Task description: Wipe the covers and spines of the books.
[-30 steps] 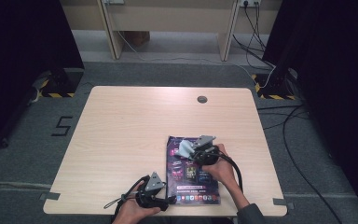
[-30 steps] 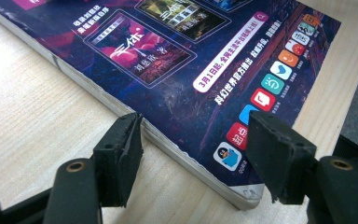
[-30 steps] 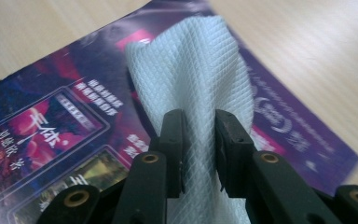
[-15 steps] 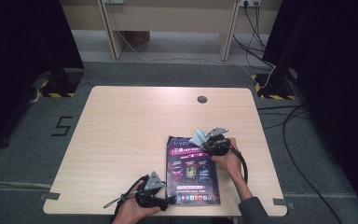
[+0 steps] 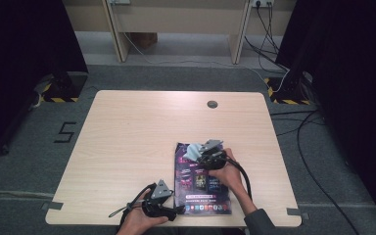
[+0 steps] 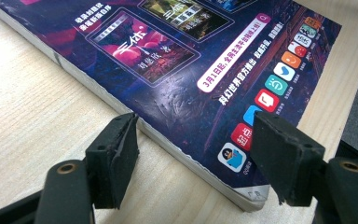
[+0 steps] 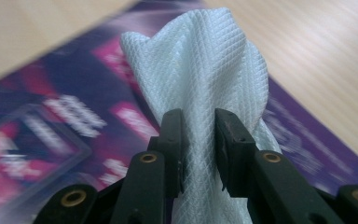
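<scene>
A book with a dark purple printed cover (image 5: pixel 196 196) lies flat near the table's front edge. My right gripper (image 5: pixel 199 155) is at the book's far end, shut on a bunched white cloth (image 5: pixel 192 151) that rests on the cover. In the right gripper view the cloth (image 7: pixel 200 60) stands up between the jaws of the gripper (image 7: pixel 199 121), which have just been closing a little on it, over the blurred cover (image 7: pixel 51 116). My left gripper (image 5: pixel 177 209) sits at the book's near left corner. In its own view it (image 6: pixel 196 123) is open, straddling that corner of the book (image 6: pixel 168 60).
The light wooden table (image 5: pixel 127 137) has a round cable hole (image 5: pixel 212 104) at the far middle. Grey floor surrounds it, with a painted "5" (image 5: pixel 67 132) at the left and cables (image 5: pixel 303 132) at the right.
My right gripper carried the cloth toward the book's far right corner, then back left across the top of the cover. The left gripper and the book stayed put.
</scene>
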